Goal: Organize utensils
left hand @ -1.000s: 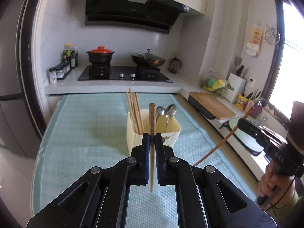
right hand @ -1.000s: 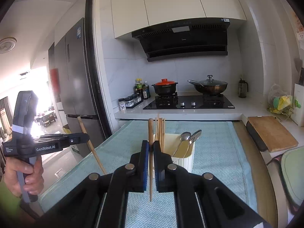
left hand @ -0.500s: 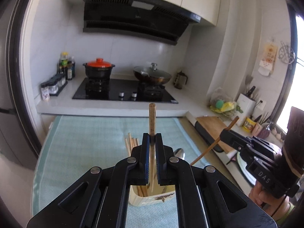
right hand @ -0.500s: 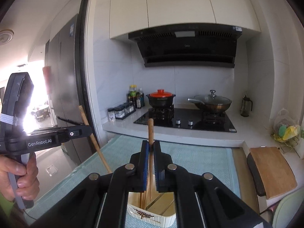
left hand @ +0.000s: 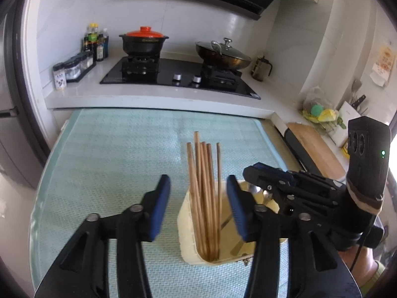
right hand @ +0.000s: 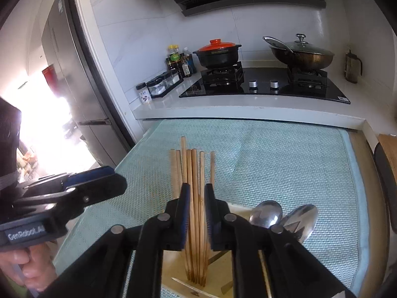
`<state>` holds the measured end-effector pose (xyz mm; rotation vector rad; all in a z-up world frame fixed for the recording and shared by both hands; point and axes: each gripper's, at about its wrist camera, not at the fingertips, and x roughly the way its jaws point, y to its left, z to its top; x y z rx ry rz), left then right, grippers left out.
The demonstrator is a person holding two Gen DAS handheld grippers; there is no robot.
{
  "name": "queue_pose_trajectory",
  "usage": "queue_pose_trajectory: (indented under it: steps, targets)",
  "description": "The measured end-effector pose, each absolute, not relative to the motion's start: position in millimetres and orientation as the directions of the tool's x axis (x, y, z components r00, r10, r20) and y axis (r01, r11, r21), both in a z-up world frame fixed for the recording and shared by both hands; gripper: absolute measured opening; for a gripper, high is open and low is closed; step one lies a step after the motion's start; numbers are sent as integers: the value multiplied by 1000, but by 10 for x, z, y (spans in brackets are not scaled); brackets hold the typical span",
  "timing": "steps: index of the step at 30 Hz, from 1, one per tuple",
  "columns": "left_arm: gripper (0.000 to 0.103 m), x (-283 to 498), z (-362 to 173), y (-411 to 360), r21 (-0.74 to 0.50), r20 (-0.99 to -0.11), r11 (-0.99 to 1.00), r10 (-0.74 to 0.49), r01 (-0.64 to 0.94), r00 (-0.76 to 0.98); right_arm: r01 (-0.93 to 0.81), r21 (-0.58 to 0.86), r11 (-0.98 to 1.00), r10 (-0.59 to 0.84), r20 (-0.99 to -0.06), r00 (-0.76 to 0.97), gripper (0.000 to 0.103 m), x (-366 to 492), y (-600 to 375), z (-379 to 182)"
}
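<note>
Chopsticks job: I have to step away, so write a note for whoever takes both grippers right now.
Left gripper: open wide, empty, over the holder.
Right gripper: jaws narrowly parted around the chopsticks, apparently not clamping.
Done: chopsticks stand in the holder's left side, two spoons in its right side.
Left: lift both grippers away, then look for any utensil outside these views.
</note>
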<state>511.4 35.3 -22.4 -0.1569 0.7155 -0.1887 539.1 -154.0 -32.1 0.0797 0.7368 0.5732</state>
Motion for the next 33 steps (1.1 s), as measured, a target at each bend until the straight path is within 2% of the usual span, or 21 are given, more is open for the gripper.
queue_pose_trajectory:
  steps: [1, 2, 5, 7, 9, 10, 11, 15, 17, 22, 25, 28, 33]
  targets:
    - [69, 5047, -184, 365, -188, -620, 975, -209, 116, 756, -461, 282, 841, 530, -594, 605, 38, 5358, -1581, -302]
    - [71, 4955, -146, 381, -169, -604, 979, -195, 116, 772, -459, 293, 839, 538, -574, 617, 50, 5314, -1625, -272]
    - [84, 4599, -39, 413, -111, -551, 989, -147, 102, 821, -452, 269, 851, 523, -526, 671, 54, 5052, -1745, -117]
    - [102, 4288, 43, 403, -61, -489, 996, -87, 65, 868, -465, 235, 853, 518, -491, 701, 57, 4767, -1824, 11]
    - [103, 3946, 105, 383, -24, -411, 1000, -22, 13, 911, -456, 174, 873, 481, -461, 746, 71, 4414, -1893, 134]
    - [103, 3797, 123, 383, -20, -380, 1000, 6, -14, 925, -451, 145, 881, 466, -441, 767, 83, 4219, -1933, 182]
    - [103, 3662, 141, 388, -26, -358, 999, 26, -38, 933, -446, 119, 887, 452, -425, 785, 88, 4021, -1972, 217]
    - [103, 3161, 216, 383, -38, -317, 994, 89, -107, 944, -415, 59, 908, 407, -368, 836, 91, 3301, -2128, 254]
    - [103, 2983, 226, 358, -5, -329, 995, 92, -99, 940, -384, 50, 922, 377, -342, 861, 103, 2978, -2194, 244]
    - [103, 2596, 174, 243, 79, -366, 987, 160, -141, 917, -295, 57, 954, 297, -323, 898, 103, 2403, -2251, 172]
    - [103, 2378, 115, 172, 70, -393, 993, 111, -91, 913, -282, 88, 955, 295, -344, 892, 103, 2213, -2252, 138]
    - [103, 2250, 59, 138, 45, -435, 998, 64, -50, 898, -275, 57, 960, 277, -352, 894, 103, 2011, -2198, 166]
    - [103, 2161, 39, 71, 57, -455, 998, 57, -35, 889, -253, 17, 967, 244, -345, 906, 103, 1757, -2114, 303]
